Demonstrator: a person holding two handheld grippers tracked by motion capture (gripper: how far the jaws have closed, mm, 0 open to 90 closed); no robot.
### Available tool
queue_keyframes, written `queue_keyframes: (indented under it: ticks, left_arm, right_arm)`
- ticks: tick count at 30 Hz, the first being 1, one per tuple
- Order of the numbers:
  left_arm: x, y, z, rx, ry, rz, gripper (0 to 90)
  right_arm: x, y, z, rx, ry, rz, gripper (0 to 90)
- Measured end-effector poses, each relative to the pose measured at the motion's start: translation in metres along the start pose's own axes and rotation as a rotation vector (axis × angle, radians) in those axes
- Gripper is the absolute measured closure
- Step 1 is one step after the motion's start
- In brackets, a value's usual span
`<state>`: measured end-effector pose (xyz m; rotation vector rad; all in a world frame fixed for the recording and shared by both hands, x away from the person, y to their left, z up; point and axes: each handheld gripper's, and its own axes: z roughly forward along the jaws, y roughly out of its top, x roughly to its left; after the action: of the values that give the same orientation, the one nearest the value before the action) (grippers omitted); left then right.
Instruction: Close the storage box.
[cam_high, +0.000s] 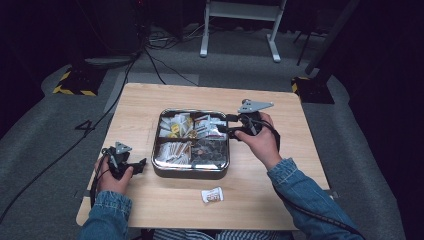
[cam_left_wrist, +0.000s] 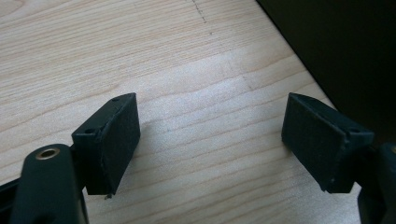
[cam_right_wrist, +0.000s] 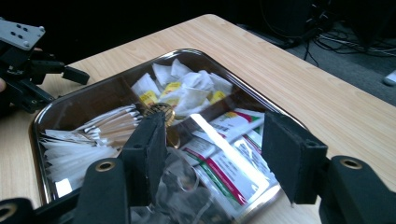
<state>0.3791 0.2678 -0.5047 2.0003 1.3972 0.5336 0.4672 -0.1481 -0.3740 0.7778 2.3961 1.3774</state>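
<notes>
Two black two-jaw grippers are standing released and empty, the right gripper (cam_right_wrist: 212, 154) hovering over the sachet-filled, four-compartment square metal tray (cam_high: 220, 167) mid-table, so it is needing a steady descent onto one red-and-white packet (cam_right_wrist: 224, 161), while the left gripper (cam_left_wrist: 210, 144) is resting over bare light wooden table (cam_high: 280, 180)

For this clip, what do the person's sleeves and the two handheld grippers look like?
Both sleeves are blue denim with buttoned cuffs. The left gripper and right gripper are black, each topped by a grey three-cornered plate and trailing a black cable. Up close, the fingers are flat rectangular black pads fixed with small screws, on arms with brass-ringed holes.
</notes>
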Motion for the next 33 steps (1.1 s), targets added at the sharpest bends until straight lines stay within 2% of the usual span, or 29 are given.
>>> queue_keyframes:
  ticks: [18,23,33]
  left_arm:
    - [-0.001,-0.002,-0.002,0.002,0.006,-0.006,19.3]
    - [-0.001,-0.002,-0.002,0.001,0.005,-0.007,19.2]
    - [-0.001,-0.001,-0.001,0.004,0.0,-0.003,17.9]
  right_arm:
    - [-0.023,-0.03,-0.047,0.002,-0.062,0.037,39.0]
    - [-0.027,-0.046,-0.061,0.031,-0.089,0.034,38.1]
    - [-0.037,-0.085,-0.079,0.072,-0.148,0.081,36.4]
